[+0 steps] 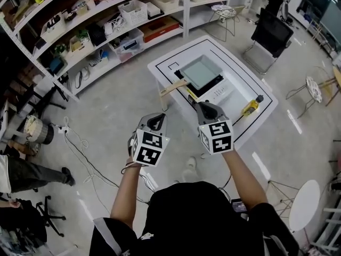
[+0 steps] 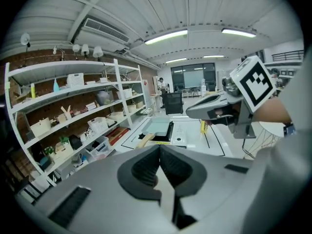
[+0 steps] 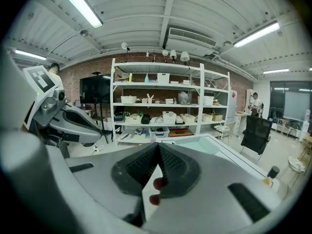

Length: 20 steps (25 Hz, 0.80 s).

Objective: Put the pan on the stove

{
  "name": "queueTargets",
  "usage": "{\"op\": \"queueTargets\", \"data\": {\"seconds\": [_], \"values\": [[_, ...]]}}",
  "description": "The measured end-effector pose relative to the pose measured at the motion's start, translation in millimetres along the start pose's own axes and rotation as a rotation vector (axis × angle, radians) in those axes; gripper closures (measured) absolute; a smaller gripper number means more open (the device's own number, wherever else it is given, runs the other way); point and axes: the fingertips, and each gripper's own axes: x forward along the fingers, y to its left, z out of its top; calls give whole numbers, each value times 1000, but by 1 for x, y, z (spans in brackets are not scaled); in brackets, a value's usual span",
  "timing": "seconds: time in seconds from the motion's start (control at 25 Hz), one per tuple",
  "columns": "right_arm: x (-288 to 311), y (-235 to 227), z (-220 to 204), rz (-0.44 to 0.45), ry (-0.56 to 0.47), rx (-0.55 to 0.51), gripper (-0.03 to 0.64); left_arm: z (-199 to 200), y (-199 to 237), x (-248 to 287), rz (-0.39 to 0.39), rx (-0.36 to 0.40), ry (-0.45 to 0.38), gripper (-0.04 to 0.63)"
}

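Note:
A square grey-green pan (image 1: 201, 71) with a wooden handle (image 1: 173, 87) rests on the black stove (image 1: 213, 85), on the white table (image 1: 256, 84). Both grippers hang in the air above the floor, on the near side of the table and apart from the pan. My left gripper (image 1: 156, 122) is shut with nothing between its pads (image 2: 159, 147). My right gripper (image 1: 205, 111) is shut and empty too (image 3: 158, 146). The pan shows far ahead in the left gripper view (image 2: 158, 126) and as a pale edge in the right gripper view (image 3: 197, 144).
A yellow bottle (image 1: 251, 106) and a white panel (image 1: 220, 93) lie on the table by the stove. Long shelves (image 1: 106, 25) with bins run along the far left. A black chair (image 1: 272, 33) stands beyond the table, and a person's legs (image 1: 26, 172) show at the left.

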Motion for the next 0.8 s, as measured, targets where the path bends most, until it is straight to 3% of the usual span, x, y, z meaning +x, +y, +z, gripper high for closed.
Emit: {"op": "queueTargets", "data": {"seconds": [0.44,0.8], "values": [[-64,64,-5,-35,-59,-22,615,-16,-22,-89,68,-105,-199,584],[-97,81,5,-51,-125,-1,615,-11,-37,-117,100,-123,-280,584]]}}
